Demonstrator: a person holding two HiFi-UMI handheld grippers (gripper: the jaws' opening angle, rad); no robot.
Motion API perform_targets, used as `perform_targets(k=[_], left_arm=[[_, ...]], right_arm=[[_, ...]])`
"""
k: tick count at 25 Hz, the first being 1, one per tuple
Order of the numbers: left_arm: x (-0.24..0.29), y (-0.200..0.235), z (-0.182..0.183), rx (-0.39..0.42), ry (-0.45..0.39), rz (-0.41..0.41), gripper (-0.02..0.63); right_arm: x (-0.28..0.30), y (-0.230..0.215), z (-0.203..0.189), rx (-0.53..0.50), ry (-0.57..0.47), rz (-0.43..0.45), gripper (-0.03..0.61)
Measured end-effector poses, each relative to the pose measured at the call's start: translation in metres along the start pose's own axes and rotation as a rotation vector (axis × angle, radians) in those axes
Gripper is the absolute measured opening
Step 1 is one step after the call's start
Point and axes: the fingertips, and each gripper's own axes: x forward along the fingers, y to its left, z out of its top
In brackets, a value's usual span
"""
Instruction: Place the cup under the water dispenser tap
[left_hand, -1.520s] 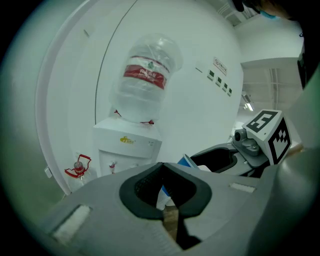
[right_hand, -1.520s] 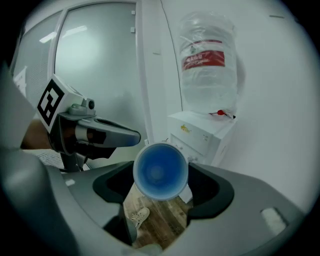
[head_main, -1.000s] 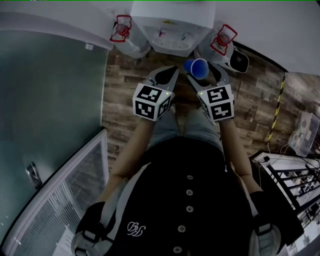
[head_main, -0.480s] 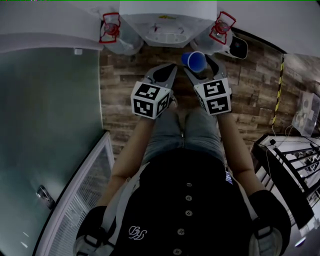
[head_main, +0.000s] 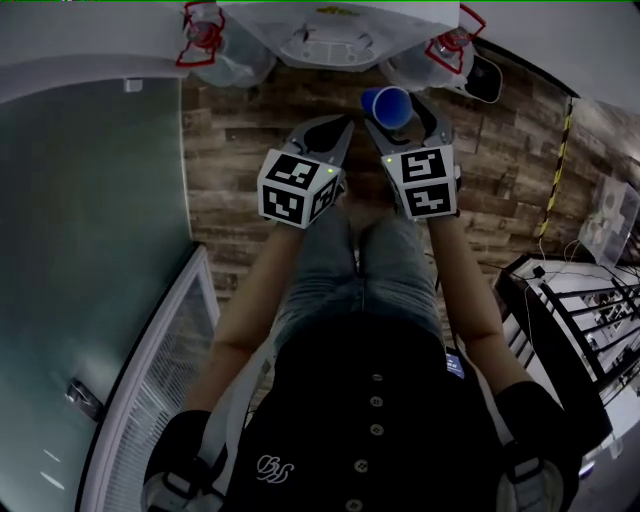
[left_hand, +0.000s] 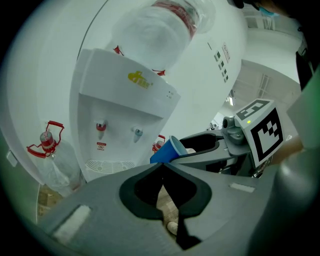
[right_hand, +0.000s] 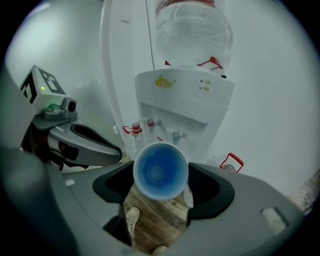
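Clamping one blue cup (right_hand: 160, 171), right claw (right_hand: 160, 184), two taps (right_hand: 176, 135)

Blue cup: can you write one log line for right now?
right gripper: shut on blue cup | left gripper: shut, empty | water dispenser: just ahead | cup not yet under tap

The cup (right_hand: 160, 171) is blue, the water dispenser (right_hand: 186, 97) white, the plank floor (head_main: 240, 140) brown.
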Motion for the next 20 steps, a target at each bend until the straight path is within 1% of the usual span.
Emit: perform_targets(k=[3,9,16,20], left_arm=[[0.012,0.01,-0.008,0.013,0.016,0.013,0.002],[0.027,0.032,-0.013,-0.029,-0.019,0.054,0.002],[0.043,0.044,-0.024,-0.09,-0.067,0.097,0.002],[0.05,0.052,-0.031,-0.116,-0.084,0.12,0.002]], right_arm=[[0.016,-0.004,-0.004,-0.011,0.006,-0.001,0.337],[0.044,-0.009,-0.005,-0.014,0.001,0.004,0.337],[0.072,-0.008,-0.018,-0.01,0.008,0.005,0.337],[0.087,-0.015,-0.025,-0.004,0.011,-0.003,0.337]])
